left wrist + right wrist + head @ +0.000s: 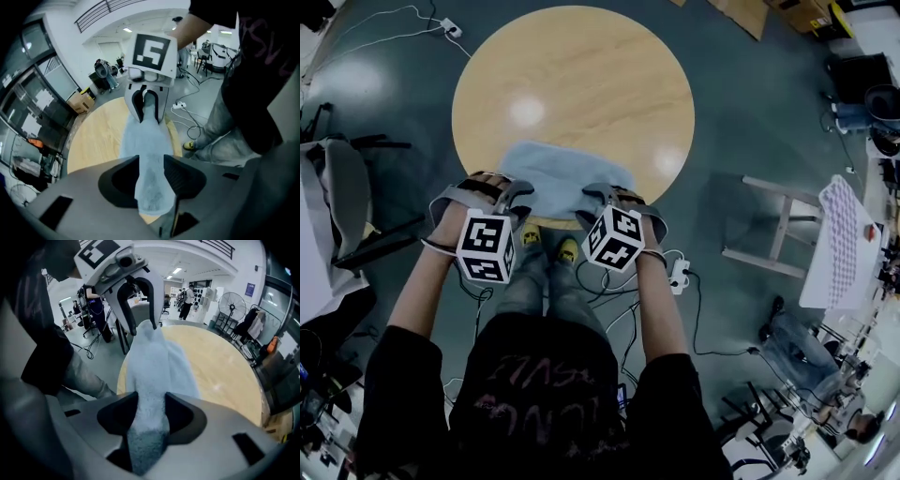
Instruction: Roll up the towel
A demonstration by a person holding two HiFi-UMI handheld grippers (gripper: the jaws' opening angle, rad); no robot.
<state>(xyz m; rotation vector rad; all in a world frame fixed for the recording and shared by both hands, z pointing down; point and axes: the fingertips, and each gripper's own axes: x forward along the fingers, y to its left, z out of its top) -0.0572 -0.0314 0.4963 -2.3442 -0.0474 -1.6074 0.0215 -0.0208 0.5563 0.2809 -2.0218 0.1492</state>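
A light blue towel [558, 176] lies on the near part of a round wooden table [581, 84], its near edge bunched and lifted. My left gripper [514, 195] is shut on the towel's near left end, and my right gripper [598, 195] is shut on the near right end. In the left gripper view the towel [145, 136] runs pinched between the left gripper [151, 164] jaws across to the right gripper [149, 101]. In the right gripper view the towel [154, 362] is squeezed in the right gripper [151, 401], with the left gripper [140, 305] at its far end.
The person's yellow shoes [548, 244] stand at the table's near edge. Cables and a power strip [680, 272] lie on the floor to the right. A wooden stool [773, 230] stands further right, and a chair [347, 197] at the left.
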